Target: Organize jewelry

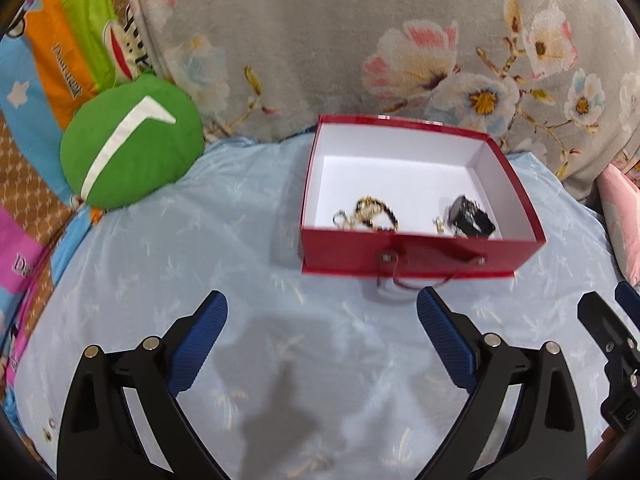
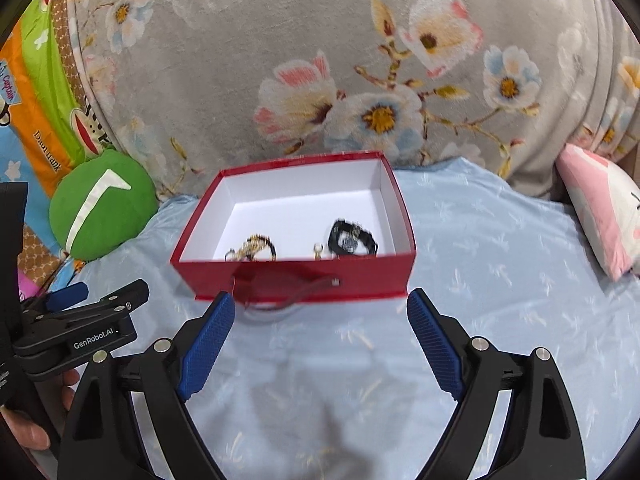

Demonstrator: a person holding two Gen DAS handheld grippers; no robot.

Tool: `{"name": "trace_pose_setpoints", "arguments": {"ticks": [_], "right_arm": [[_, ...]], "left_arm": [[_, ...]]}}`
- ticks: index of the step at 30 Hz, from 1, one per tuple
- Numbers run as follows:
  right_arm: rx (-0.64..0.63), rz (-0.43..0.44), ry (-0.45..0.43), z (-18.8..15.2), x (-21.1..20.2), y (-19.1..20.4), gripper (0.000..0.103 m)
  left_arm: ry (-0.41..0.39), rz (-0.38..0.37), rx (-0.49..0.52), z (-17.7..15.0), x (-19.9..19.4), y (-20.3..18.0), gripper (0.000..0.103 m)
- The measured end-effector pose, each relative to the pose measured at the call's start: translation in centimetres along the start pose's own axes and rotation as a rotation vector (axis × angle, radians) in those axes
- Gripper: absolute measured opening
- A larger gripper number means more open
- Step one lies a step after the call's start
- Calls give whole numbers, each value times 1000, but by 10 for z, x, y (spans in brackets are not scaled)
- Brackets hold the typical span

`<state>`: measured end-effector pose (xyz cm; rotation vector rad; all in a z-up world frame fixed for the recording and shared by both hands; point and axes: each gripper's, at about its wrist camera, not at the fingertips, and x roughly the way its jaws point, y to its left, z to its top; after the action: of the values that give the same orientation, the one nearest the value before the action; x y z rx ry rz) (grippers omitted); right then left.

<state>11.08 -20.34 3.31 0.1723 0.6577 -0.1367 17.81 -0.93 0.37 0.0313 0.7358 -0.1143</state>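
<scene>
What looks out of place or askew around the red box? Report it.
Little stands out. The red box sits upright and open on the blue sheet, with the jewelry bunched along its near wall: a gold-and-black chain and a black watch. Nothing has spilled outside.

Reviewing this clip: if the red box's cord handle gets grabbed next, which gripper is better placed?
Probably the right gripper: open and empty, its fingertips flank the cord handle of the red box. The left gripper, also open and empty, sits back, the handle off to one fingertip.
</scene>
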Motion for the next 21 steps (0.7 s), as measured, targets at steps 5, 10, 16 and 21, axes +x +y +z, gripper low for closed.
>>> {"name": "trace_pose_setpoints", "arguments": {"ticks": [5, 10, 16, 21], "right_arm": [[5, -31, 39, -26, -6, 0, 86], [17, -40, 52, -38, -9, 1, 86], [8, -64, 51, -40, -6, 1, 86], [5, -59, 68, -42, 1, 2, 86]], "left_arm": [[11, 11, 16, -26, -8, -3, 93], [31, 8, 27, -38, -9, -9, 93], [30, 20, 42, -41, -6, -14, 93], [42, 16, 47, -42, -1, -18, 93]]}}
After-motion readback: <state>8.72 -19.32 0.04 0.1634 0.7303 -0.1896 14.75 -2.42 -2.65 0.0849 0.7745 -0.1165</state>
